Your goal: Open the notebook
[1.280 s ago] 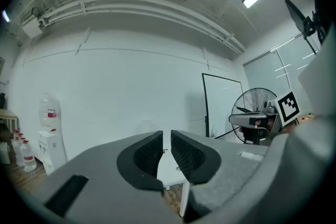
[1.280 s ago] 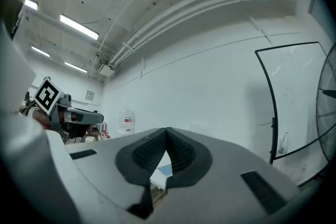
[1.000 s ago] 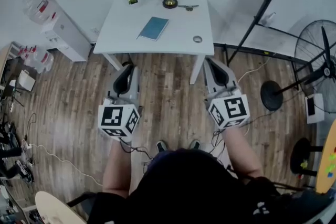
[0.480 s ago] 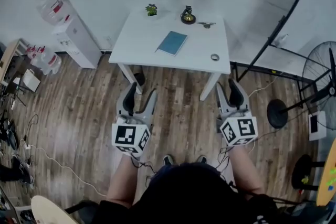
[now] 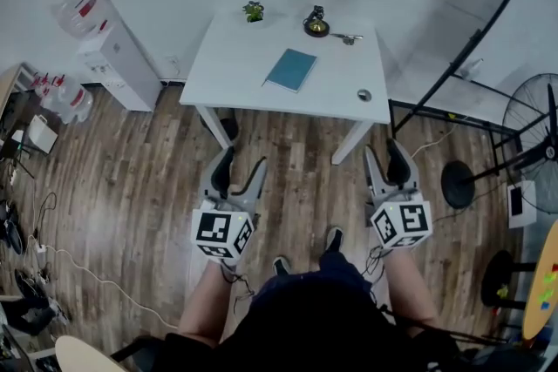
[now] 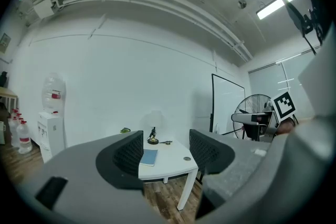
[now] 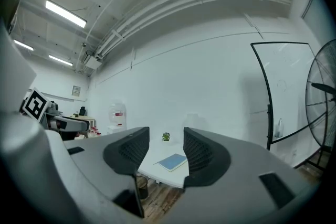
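A closed blue notebook (image 5: 291,70) lies flat near the middle of a small white table (image 5: 235,83). Both grippers hang over the wood floor, short of the table's front edge and well apart from the notebook. My left gripper (image 5: 241,165) has its jaws opening, with nothing between them. My right gripper (image 5: 385,156) is opening too and is also empty. The left gripper view frames the notebook (image 6: 149,157) between the left gripper's (image 6: 165,148) dark pads. In the right gripper view, the notebook (image 7: 173,161) sits in the gap of the right gripper (image 7: 165,148).
At the table's back edge stand a small plant (image 5: 254,11), a dark figurine (image 5: 316,22) and a metal item (image 5: 346,37); a small ring (image 5: 364,95) lies front right. A water dispenser (image 5: 105,48) stands left; a black frame (image 5: 471,57) and a fan (image 5: 536,135) stand right.
Both grippers' jaws have spread from shut to wide apart. Both grippers have moved lower in the head view, and the table now sits further right in it.
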### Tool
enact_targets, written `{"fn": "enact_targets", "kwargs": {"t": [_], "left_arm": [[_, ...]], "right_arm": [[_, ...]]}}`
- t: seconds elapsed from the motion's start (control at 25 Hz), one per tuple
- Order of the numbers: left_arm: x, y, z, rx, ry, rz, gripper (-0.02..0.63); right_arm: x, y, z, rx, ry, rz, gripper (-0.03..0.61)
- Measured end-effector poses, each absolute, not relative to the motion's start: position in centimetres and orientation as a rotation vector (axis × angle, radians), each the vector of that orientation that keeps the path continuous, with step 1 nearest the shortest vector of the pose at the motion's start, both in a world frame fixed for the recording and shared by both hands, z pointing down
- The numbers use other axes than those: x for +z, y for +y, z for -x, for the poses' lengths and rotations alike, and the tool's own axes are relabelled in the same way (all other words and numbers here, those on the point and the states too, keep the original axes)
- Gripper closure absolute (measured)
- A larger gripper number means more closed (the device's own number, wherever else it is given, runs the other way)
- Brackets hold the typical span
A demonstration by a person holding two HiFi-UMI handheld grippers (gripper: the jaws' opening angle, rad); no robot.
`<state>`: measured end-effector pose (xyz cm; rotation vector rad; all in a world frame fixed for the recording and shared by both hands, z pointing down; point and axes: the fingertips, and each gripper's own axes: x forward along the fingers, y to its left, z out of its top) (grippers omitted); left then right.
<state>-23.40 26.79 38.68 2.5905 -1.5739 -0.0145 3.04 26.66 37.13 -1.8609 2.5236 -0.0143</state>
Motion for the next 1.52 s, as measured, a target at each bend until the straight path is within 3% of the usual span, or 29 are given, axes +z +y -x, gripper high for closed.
{"fn": "enact_targets", "kwargs": {"t": [0.92, 1.52], "left_arm": [[40.2, 13.2, 10.7, 0.185, -1.827, -2.347, 0.413], [44.6, 0.2, 12.7, 0.196, -1.702, -2.380, 0.428]], "right_arm": [[39.9, 6.0, -12.0, -0.112, 2.754, 1.420, 0.393], [41.9, -3.9, -12.2, -0.129, 2.698, 1.599, 0.407]]}}
